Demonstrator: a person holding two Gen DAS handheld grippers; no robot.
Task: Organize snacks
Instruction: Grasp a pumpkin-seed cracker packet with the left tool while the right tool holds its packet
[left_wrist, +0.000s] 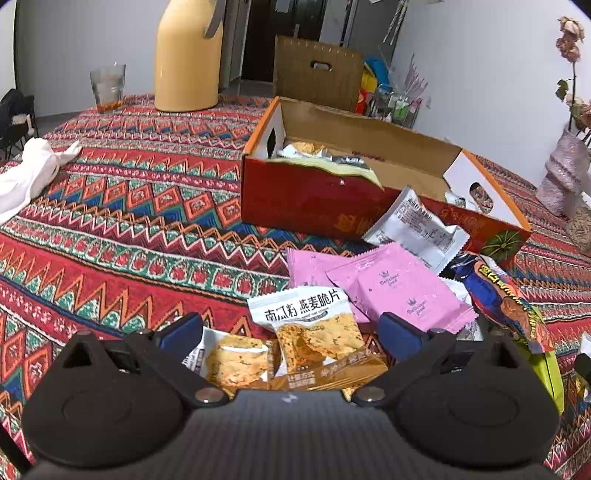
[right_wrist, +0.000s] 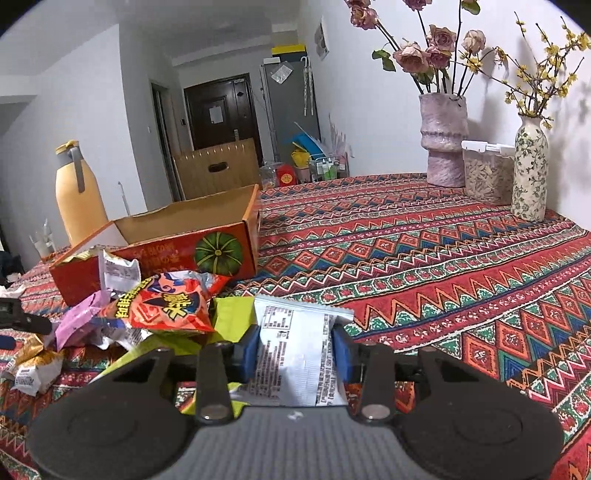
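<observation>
The worktop (right_wrist: 443, 236), under a patterned cloth, carries an open cardboard box (right_wrist: 192, 221) at far left of the right wrist view, already holding a few packets. A loose pile of snacks (right_wrist: 166, 306) lies against the box's near wall. The right gripper (right_wrist: 295, 350) has its jaws pinching a white packet (right_wrist: 291, 347), long axis running away from the camera; the box lies ahead and left of it, so this hand is likely the next to deliver. The left gripper (left_wrist: 291, 332) hovers with jaws spread over an oat crisp packet (left_wrist: 314, 332) in the pile, gripping nothing.
</observation>
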